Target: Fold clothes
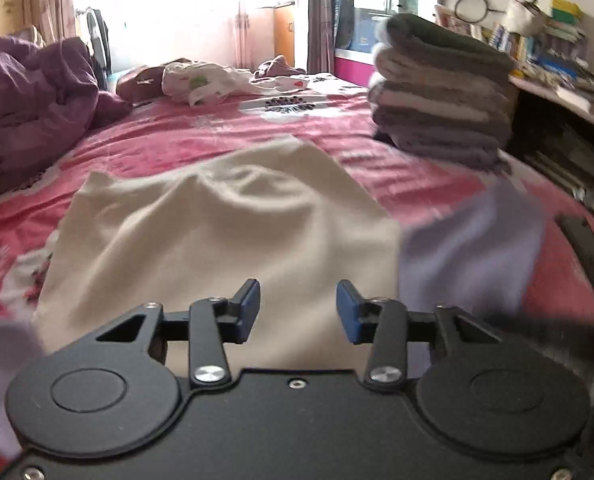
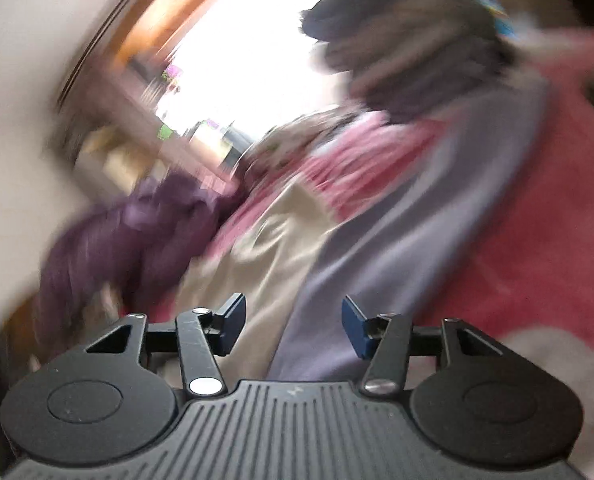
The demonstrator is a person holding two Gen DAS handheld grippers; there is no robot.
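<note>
Left wrist view: the left gripper (image 1: 299, 308) is hovering with jaws apart, gripping nothing, over a cream cloth garment (image 1: 225, 224) lying on the pink floral bedsheet (image 1: 397, 160). A stack of folded grey towels (image 1: 441, 92) is sitting at two o'clock.

Right wrist view, blurred: the right gripper (image 2: 293, 328) is standing open and empty above a lavender cloth garment (image 2: 409, 240); the cream one is lying at eleven o'clock.

I note a bed with a pink floral sheet (image 1: 169, 136) filling mid-frame. Overexposed window (image 1: 185, 12) at upper centre, curtain (image 1: 49, 0) upper left. Cluttered bookshelf (image 1: 557, 56) along the right edge; pale wall (image 2: 25, 80) at left.
</note>
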